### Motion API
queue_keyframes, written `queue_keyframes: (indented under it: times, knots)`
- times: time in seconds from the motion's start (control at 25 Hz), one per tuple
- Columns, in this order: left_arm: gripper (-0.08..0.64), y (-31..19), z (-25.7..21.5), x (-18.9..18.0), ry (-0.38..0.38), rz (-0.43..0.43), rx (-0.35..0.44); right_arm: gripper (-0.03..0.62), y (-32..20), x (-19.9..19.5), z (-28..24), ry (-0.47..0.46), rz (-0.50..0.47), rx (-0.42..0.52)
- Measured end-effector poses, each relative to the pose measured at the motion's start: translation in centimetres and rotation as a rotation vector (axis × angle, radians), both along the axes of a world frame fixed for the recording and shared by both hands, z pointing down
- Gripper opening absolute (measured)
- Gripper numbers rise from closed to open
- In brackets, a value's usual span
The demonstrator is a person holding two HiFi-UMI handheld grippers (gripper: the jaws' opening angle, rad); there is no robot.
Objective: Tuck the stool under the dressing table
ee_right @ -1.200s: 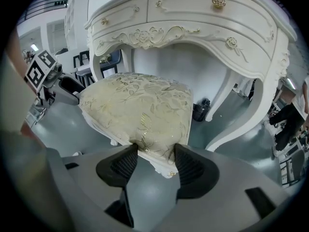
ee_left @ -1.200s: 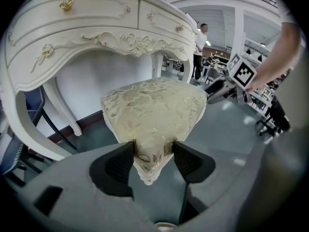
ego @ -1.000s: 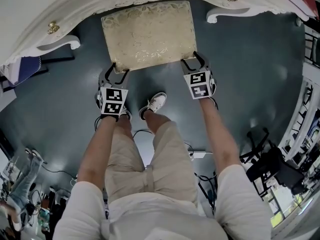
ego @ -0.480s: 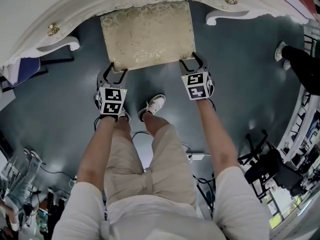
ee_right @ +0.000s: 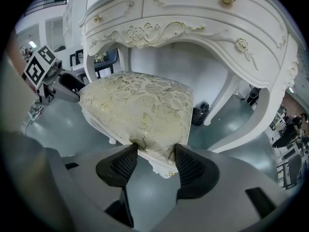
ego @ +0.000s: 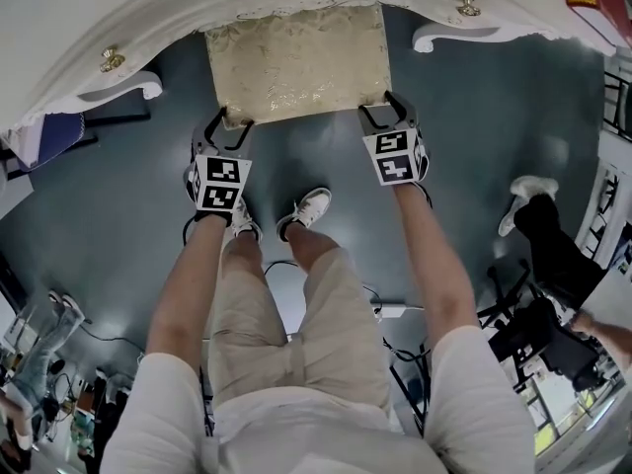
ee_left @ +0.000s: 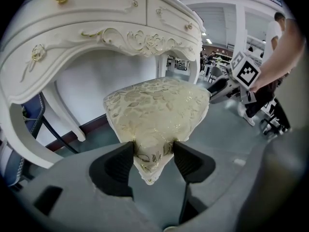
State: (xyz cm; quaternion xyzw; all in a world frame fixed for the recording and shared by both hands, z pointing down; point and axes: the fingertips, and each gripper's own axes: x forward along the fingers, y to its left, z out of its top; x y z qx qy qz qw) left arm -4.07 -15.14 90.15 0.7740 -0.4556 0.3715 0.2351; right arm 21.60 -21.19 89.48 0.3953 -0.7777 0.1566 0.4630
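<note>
- Head view: pushed stool (ego: 296, 65) deeper under dressing table (ego: 128, 28) than a second ago; far edge now beneath the front apron.
- Clamped on near-left cushion corner with left gripper (ego: 232, 126), jaws partway apart around it.
- Same with right gripper (ego: 383, 113), near-right corner.
- Likely about half tucked; needs more straight pushing.
</note>
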Motion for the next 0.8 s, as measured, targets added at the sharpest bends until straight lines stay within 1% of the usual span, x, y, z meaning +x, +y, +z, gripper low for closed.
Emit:
queue_keyframes:
  times: [0.2, 0.36, 0.48, 0.64, 0.8]
  knots:
    - [0.262, -1.5, 0.0, -0.1, 0.003, -0.012, 0.003, 0.244, -1.6, -0.2, -0.2, 0.012, -0.001, 0.012]
    - [0.262, -2.4, 0.1, -0.5, -0.001, -0.007, 0.006, 0.244, -2.5, -0.7, -0.1, 0.011, -0.001, 0.017]
    - [0.262, -3.3, 0.0, -0.5, 0.0, -0.003, 0.005, 0.244, -3.4, -0.8, -0.1, 0.026, -0.006, 0.022]
    - [0.261, -4.8, 0.1, -0.8, -0.002, -0.013, 0.012, 0.235, -4.9, -1.2, 0.0, 0.039, -0.004, 0.015]
    - [0.259, -5.8, 0.2, -1.2, 0.009, -0.015, 0.001, 0.235, -5.9, -1.5, 0.1, 0.042, -0.008, 0.004]
